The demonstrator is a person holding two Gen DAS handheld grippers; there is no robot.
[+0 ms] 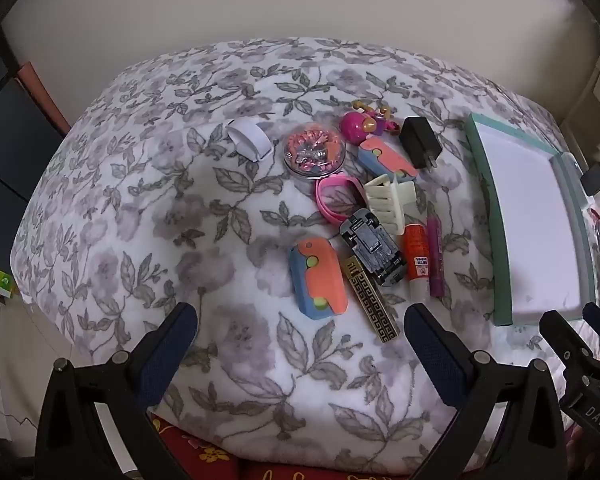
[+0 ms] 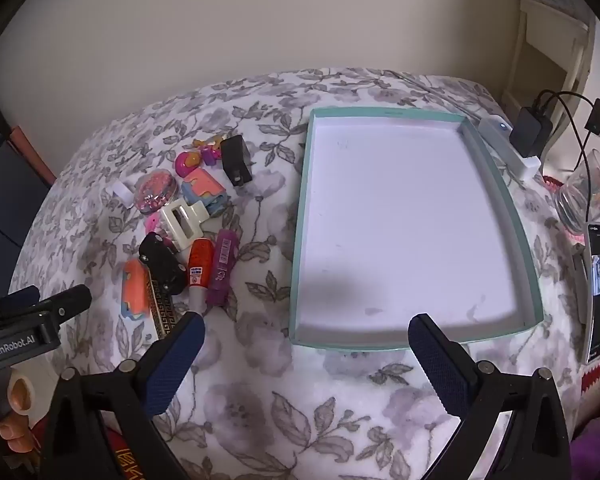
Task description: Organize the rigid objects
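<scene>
Nearest me, both claws hang spread wide with nothing between their fingers: the left claw (image 1: pixel 300 336) over the flowered blanket (image 1: pixel 148 208) just short of the heap of small things, the right claw (image 2: pixel 306 340) at the near rim of the tray (image 2: pixel 300 240), a shallow teal box with a bare white floor. A hand (image 2: pixel 18 408) grips the left tool's handle. I will place everything by that tray. The heap lies on the blanket to the tray's left, apart from it, and none of it is inside. Closest to the claws are an orange-and-blue toy (image 1: pixel 318 276) and a gold-patterned black bar (image 1: pixel 372 300) lying side by side, the bar on the tray side. Next toward the tray comes a black toy car (image 1: pixel 374 250), upside down, then an orange tube (image 1: pixel 416 256) and a purple tube (image 1: pixel 436 256) lying parallel, the purple one nearest the tray. Behind these sit a cream hair clip (image 1: pixel 390 200) and a pink band (image 1: pixel 336 198), the clip overlapping the band. Farther back are a second orange-and-blue toy (image 1: pixel 384 158), a round clear case (image 1: pixel 314 150) of pink bits and a white loop (image 1: pixel 248 140), the loop farthest from the tray. At the far end lie a pink figure (image 1: pixel 364 120) and a black charger (image 1: pixel 420 140). Beyond the tray's far right corner a plugged-in adapter (image 2: pixel 530 130) rests on a white block.
</scene>
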